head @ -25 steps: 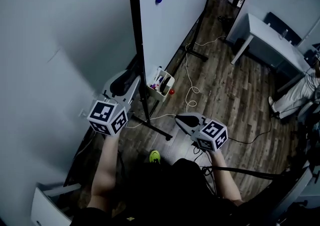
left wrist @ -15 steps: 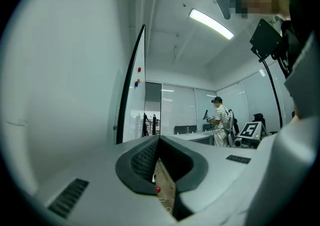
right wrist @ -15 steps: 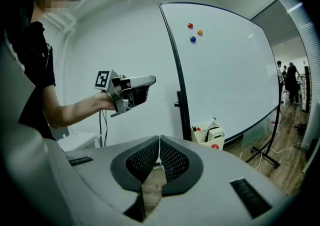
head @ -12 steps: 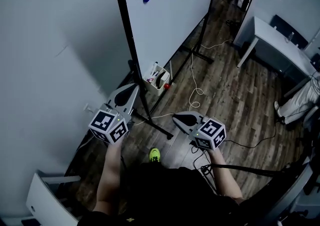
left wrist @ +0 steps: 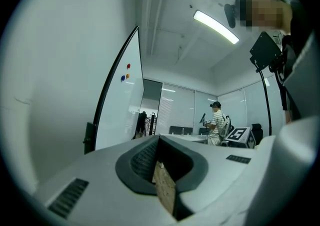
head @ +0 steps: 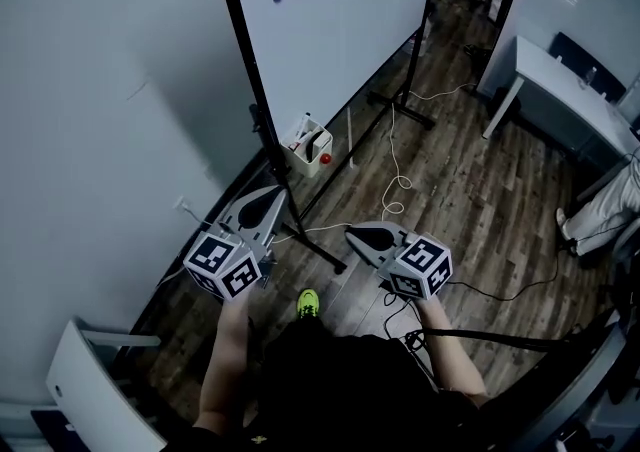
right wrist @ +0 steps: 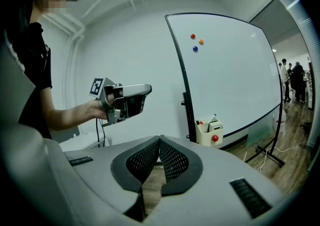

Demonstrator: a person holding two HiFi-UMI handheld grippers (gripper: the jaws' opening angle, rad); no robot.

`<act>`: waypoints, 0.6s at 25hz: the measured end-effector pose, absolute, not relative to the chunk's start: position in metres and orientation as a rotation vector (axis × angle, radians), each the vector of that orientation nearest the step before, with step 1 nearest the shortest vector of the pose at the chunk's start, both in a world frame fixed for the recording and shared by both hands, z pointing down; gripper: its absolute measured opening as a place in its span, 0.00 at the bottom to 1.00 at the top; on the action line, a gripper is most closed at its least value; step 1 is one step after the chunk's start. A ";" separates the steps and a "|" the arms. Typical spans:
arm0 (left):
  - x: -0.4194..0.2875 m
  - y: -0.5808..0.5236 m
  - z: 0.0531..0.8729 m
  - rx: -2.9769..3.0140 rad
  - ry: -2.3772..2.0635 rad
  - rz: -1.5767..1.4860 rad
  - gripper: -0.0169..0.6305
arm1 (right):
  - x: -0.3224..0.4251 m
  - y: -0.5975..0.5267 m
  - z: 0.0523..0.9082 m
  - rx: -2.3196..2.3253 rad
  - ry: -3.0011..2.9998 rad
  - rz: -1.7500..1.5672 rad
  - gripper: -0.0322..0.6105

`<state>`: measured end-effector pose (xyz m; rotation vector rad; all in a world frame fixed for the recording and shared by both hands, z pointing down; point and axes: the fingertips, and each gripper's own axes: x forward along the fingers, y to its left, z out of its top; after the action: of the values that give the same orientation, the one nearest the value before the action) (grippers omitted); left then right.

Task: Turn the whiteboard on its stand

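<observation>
The whiteboard stands on its black-framed stand with red, orange and blue magnets near its top; it also shows in the left gripper view and the right gripper view. Its near side post runs down to a foot bar on the floor. My left gripper is shut and empty, held just short of that post's base. My right gripper is shut on nothing, to the right of the left one. In the right gripper view the left gripper hangs left of the post.
A cream marker holder hangs at the board's lower edge. Cables trail over the wooden floor. A white desk and a seated person are at the right. A pale wall is close on the left.
My left gripper has drawn back from the board's side post toward me, and its jaws look closed now. The board sits farther off in view. The right gripper has barely shifted.
</observation>
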<state>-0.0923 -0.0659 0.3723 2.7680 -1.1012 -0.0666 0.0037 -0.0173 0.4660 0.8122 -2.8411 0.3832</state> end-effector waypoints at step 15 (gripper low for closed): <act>-0.057 0.046 0.437 2.600 -1.134 -0.002 0.03 | 0.019 0.058 0.486 0.642 -2.894 0.453 0.04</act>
<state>-0.0569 0.0457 0.4374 2.5999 -1.1341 -0.0019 0.0192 0.0578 0.4862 0.6415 -2.8945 0.4531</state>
